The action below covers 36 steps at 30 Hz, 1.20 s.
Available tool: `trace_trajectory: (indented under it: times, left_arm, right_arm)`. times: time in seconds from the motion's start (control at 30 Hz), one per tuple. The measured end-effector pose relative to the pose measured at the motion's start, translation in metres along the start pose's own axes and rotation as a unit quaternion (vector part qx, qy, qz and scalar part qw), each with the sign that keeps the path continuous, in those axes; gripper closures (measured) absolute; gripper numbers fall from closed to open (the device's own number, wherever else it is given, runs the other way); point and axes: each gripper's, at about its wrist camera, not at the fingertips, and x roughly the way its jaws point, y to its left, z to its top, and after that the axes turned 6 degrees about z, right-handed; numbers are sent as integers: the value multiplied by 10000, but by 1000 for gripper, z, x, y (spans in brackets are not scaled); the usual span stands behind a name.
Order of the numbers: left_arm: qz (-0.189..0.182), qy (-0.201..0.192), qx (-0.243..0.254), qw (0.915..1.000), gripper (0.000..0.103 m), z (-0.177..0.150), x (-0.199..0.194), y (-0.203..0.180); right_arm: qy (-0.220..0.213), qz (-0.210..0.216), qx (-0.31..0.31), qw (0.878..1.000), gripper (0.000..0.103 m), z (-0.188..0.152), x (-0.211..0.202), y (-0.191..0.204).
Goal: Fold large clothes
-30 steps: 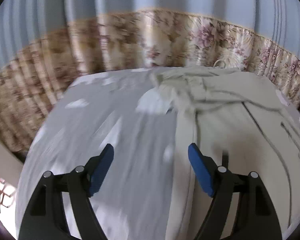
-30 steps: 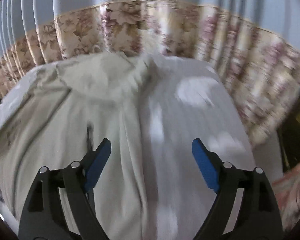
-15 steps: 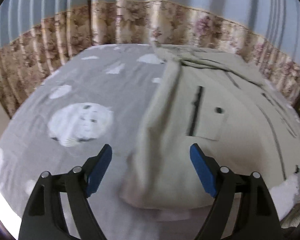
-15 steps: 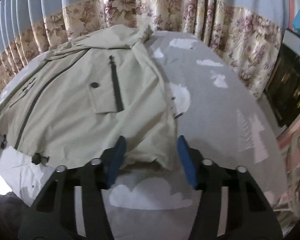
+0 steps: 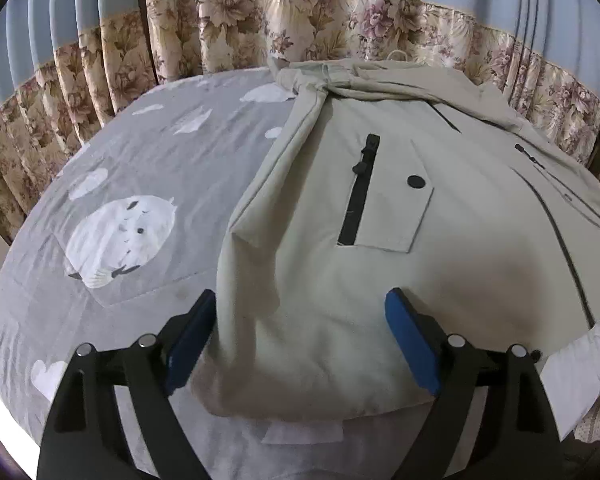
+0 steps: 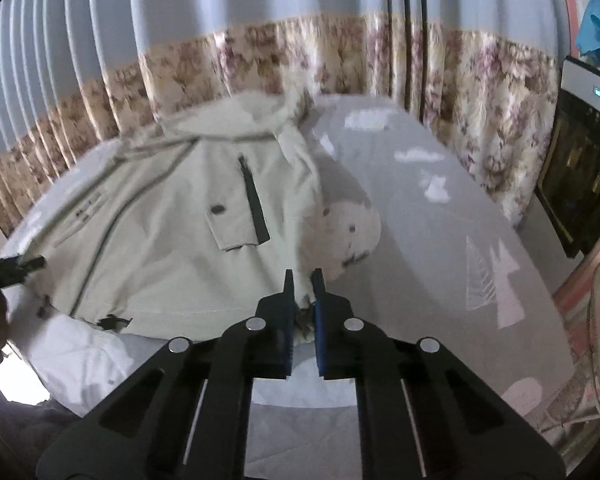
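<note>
A beige jacket (image 5: 460,248) lies front up on the bed, with a black chest zip and a flapped pocket. My left gripper (image 5: 300,300) hovers over its near left hem corner. Its jaws are opening, the bunched fabric lies between them, and the blue pads (image 5: 408,340) do not press on it. In the right wrist view the jacket (image 6: 172,240) spreads to the left. My right gripper (image 6: 302,280) is shut on the jacket's near right hem corner, where a tuft of fabric shows between the pads.
A grey bedsheet (image 5: 140,160) with white animal prints covers the bed (image 6: 440,240). Floral curtains (image 5: 300,20) hang behind it. A dark glass-fronted cabinet (image 6: 580,184) stands at the right. A hand with a dark tool part (image 6: 16,268) shows at the left edge.
The right gripper has closed from wide open onto the jacket's hem corner. Both grippers have drawn back from the collar end to the near hem. The left one now straddles the left corner.
</note>
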Motion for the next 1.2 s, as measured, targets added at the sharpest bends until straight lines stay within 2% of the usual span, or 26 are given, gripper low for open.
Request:
trace_trajectory:
  times: [0.07, 0.13, 0.17, 0.23, 0.37, 0.43, 0.47, 0.53, 0.6, 0.63, 0.67, 0.7, 0.73, 0.77, 0.8, 0.9, 0.93, 1.0, 1.1, 1.17, 1.2]
  left_arm:
    - [-21, -26, 130, 9999, 31, 0, 1, -5]
    - [123, -96, 249, 9996, 82, 1, -4, -6]
    - [236, -109, 287, 9993, 90, 1, -6, -4]
    - [52, -82, 87, 9999, 98, 0, -10, 7]
    - [-2, -299, -19, 9995, 100, 1, -38, 12]
    - [-87, -405, -150, 9990, 100, 4, -56, 16]
    - [-66, -391, -58, 9992, 100, 4, -60, 16]
    - [-26, -232, -83, 9997, 98, 0, -49, 19]
    - [-24, 164, -116, 9998, 94, -8, -28, 20]
    - [73, 190, 9, 9998, 92, -12, -24, 17]
    - [171, 72, 111, 9998, 86, -13, -26, 16]
    - [261, -69, 200, 9994, 57, -16, -31, 17]
    - [377, -190, 195, 9989, 29, -16, -37, 23]
    - [474, -388, 60, 9981, 25, -14, -47, 32]
    - [501, -488, -80, 9975, 21, -11, -54, 40]
    - [598, -635, -282, 9958, 14, 21, -66, 67]
    - [681, -767, -174, 9946, 12, 38, -63, 73]
    - [786, -890, 105, 9929, 12, 77, -46, 75]
    - [577, -1091, 167, 9922, 12, 148, -9, 73]
    - [402, -1036, 24, 9938, 12, 202, 29, 68]
    - [469, -983, -55, 9940, 12, 223, 48, 67]
  right_arm:
    - [331, -108, 123, 9993, 95, -6, 16, -5]
    - [465, -122, 61, 9988, 96, -10, 23, -2]
    - [411, -108, -18, 9991, 96, -9, 22, 0]
    - [329, -8, 50, 9994, 96, -8, 17, -3]
    - [226, 144, 75, 9996, 96, -3, 6, -5]
    - [4, 206, -68, 9998, 96, 1, -8, -1]
    - [-83, 148, -121, 9998, 96, 2, -12, -1]
    - [59, 39, -30, 10000, 96, -3, -3, -8]
    - [468, -86, 64, 9988, 95, -13, 18, -11]
    - [579, -147, 30, 9982, 86, -16, 22, -10]
    - [642, -201, -10, 9977, 83, -18, 23, -10]
    - [588, -237, -38, 9980, 72, -17, 18, -14]
    - [477, -344, -39, 9983, 46, -14, 9, -20]
    - [359, -467, -40, 9983, 35, -10, 1, -26]
    - [151, -705, 12, 9974, 25, 1, -11, -39]
    - [-166, -850, 384, 9955, 22, 44, -29, -72]
    - [-283, -835, 443, 9951, 17, 59, -30, -80]
    - [-615, -681, 287, 9954, 15, 97, -20, -89]
    - [-858, -550, -75, 9948, 13, 165, 26, -91]
    - [-565, -158, -30, 9983, 13, 212, 75, -91]
    - [-402, 56, -34, 9992, 13, 230, 99, -90]
